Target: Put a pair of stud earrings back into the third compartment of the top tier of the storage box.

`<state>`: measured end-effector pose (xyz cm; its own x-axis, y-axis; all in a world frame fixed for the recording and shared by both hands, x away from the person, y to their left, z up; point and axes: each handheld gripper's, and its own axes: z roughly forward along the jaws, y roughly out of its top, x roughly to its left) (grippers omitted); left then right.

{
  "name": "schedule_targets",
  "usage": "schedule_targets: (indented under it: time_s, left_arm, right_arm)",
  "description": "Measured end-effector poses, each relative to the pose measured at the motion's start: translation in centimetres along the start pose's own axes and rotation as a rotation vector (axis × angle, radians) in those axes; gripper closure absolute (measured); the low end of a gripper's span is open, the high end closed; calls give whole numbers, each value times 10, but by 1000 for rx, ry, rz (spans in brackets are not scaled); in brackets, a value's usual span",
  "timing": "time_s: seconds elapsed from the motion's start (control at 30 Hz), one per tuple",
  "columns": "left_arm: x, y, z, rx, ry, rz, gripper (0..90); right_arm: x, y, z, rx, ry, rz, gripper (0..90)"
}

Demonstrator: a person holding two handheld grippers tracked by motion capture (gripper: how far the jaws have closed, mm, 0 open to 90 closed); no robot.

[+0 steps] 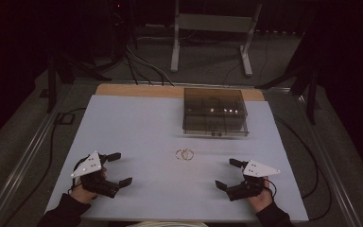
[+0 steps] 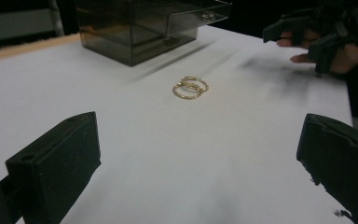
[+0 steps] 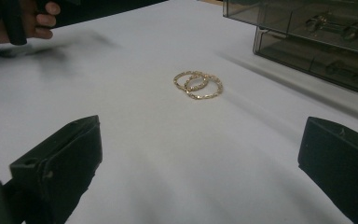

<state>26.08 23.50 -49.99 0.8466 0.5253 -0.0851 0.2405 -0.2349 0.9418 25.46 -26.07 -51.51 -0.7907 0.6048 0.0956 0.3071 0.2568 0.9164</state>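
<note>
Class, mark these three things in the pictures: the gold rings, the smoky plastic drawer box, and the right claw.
gold rings (image 3: 198, 84), right gripper view, where the two rings overlap.
smoky plastic drawer box (image 1: 214, 100), high view, on its lid.
right claw (image 1: 228, 174), high view, midway between its fingertips.

A smoky clear drawer box (image 1: 214, 112) sits on the white table (image 1: 137, 123) — far side.

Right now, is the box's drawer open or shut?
Open a little: the left claw view shows a drawer jutting out of the smoky clear box, past its front face.

rings (image 1: 185, 154) before box (image 1: 214, 111) (on table (image 1: 137, 127))
</note>
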Motion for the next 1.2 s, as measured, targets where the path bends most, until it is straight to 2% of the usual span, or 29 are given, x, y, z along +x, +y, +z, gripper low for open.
schedule_targets:
  time_s: [0.2,0.33,0.37,0.4,0.43,0.5,0.57,0.73,0.83,0.97,1.03,1.1,1.2]
  left_arm:
    - [-2,-3,5,20,-14,-6,4]
    - [-3,-2,5,11,-13,-12,4]
    - [-2,-2,6,3,-11,-32,4]
    - [-2,-2,6,3,-11,-32,4]
    - [-3,-1,6,-1,8,-30,5]
    - [-3,-1,5,-4,6,-30,5]
    - [-3,-1,5,-12,6,-30,4]
    - [-5,0,6,-13,-12,-28,5]
    - [-6,1,7,-19,-14,-23,4]
    - [-6,2,7,-26,-7,-22,5]
    - [-5,2,6,-44,4,-24,5]
    - [-5,2,6,-58,15,-20,5]
    - [-4,2,5,-56,15,-30,5]
  right_arm:
    - [1,1,0,-2,-13,-11,0]
    - [2,1,1,21,-28,-15,0]
    - [2,1,2,30,-37,-14,0]
    - [1,1,2,36,-37,-6,0]
    - [1,1,3,39,-36,-2,0]
    - [1,1,3,41,-37,5,0]
    - [2,7,0,14,-28,27,0]
    - [9,19,-4,-11,-41,4,0]
    - [11,27,-4,-12,-26,-2,0]
    - [13,32,-3,-23,-13,2,0]
    - [14,42,0,-34,5,5,0]
    - [14,47,3,-41,3,5,0]
    - [13,55,7,-48,6,2,0]
